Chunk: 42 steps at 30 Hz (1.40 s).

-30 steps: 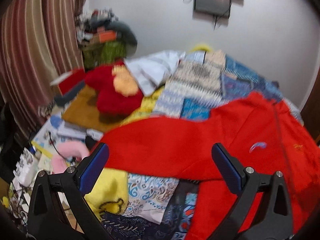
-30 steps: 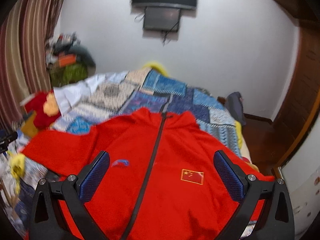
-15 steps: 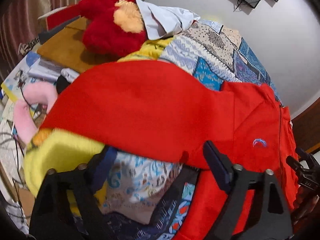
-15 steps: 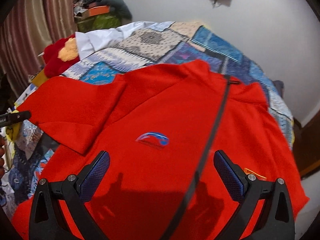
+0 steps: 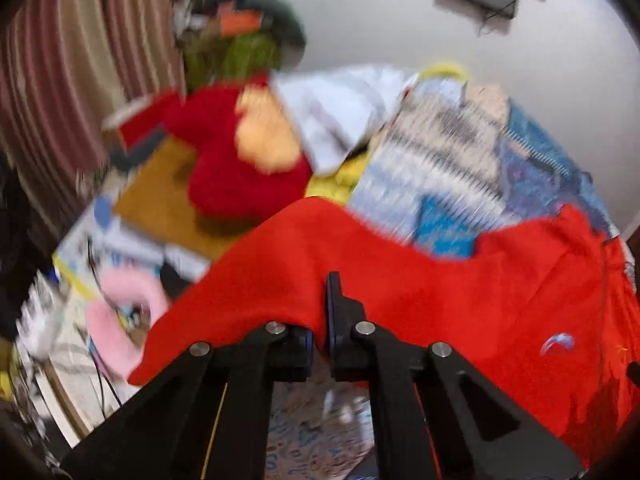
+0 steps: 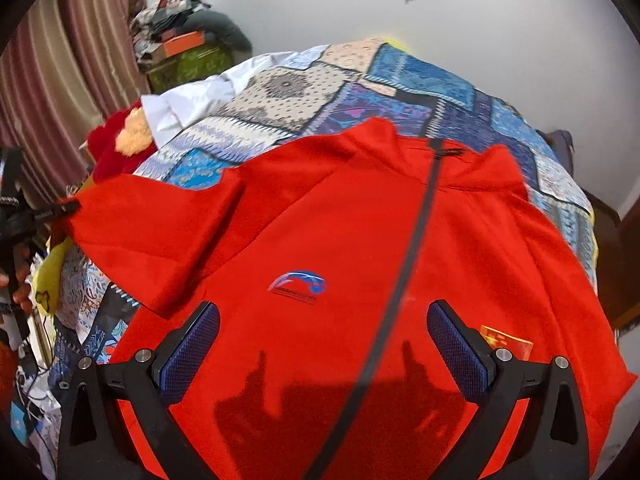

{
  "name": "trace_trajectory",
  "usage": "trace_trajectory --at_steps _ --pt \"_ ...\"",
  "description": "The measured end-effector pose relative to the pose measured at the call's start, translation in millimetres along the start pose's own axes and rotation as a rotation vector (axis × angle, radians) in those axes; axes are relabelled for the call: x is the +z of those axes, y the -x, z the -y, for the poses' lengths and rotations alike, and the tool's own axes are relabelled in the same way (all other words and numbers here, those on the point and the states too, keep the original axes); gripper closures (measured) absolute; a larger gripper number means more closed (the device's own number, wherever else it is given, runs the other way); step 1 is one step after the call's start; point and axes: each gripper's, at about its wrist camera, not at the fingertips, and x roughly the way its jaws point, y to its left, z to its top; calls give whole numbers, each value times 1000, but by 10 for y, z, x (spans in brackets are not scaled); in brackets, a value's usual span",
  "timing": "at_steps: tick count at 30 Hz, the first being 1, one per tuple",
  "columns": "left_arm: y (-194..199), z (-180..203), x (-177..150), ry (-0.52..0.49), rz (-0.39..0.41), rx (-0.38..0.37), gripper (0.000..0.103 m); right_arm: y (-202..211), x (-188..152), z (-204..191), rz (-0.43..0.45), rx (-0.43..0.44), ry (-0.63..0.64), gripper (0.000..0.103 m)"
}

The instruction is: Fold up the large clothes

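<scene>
A large red zip jacket [image 6: 360,248] lies front up on a patchwork quilt [image 6: 360,88], with a black zipper, a blue chest logo and a small flag patch. Its left sleeve [image 5: 304,264] stretches out to the left. My left gripper [image 5: 320,320] is shut on the sleeve's near edge and holds it raised. In the right wrist view the left gripper pinches the sleeve end at the far left [image 6: 66,208]. My right gripper [image 6: 322,344] is open and empty, low over the jacket's chest.
A red and orange plush toy [image 5: 240,160] and white cloth [image 5: 340,116] lie at the bed's far left. Cluttered floor with a pink cushion [image 5: 116,320] lies left of the bed. Striped curtains [image 6: 60,80], a piled corner and a wall screen stand behind.
My left gripper has shut on the red sleeve's edge and lifted it; the view swung upward and blurred. My right gripper stayed open over the chest, shifting slightly.
</scene>
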Motion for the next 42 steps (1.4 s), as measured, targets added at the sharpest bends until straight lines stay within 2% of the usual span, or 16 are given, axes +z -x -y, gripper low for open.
trace_trajectory --at_steps 7,12,17,20,25,30,33,35,37,40,42 --pt "744 908 453 -152 181 -129 98 447 -71 537 48 -43 -80 0" --pt "929 1729 474 -249 180 -246 98 824 -178 896 101 -75 -128 0" --pt "801 2450 189 -334 93 -349 98 1154 -357 1251 130 -112 -165 0" --pt "618 2892 -197 -401 -6 -407 98 1282 -495 1431 132 -143 -172 0" --pt "273 3411 -826 -518 -168 -433 98 1347 -722 1666 104 -177 -191 0" --pt "123 3691 -1380 -644 -261 -441 98 1322 -902 1763 73 -195 -191 0" --pt "125 3736 -1548 -688 -281 -435 89 1295 -965 1746 56 -204 -185 0" --pt "184 3701 -1572 -700 -277 -441 74 1274 -976 1720 47 -200 -183 0" --pt "235 3631 -1548 -692 -276 -462 47 1263 -958 1683 43 -195 -181 0" --pt "367 3444 -1393 -673 -243 -479 34 1256 -885 1552 44 -190 -161 0" --pt "445 3252 -1254 -650 -230 -491 32 1256 -826 1464 49 -192 -147 0"
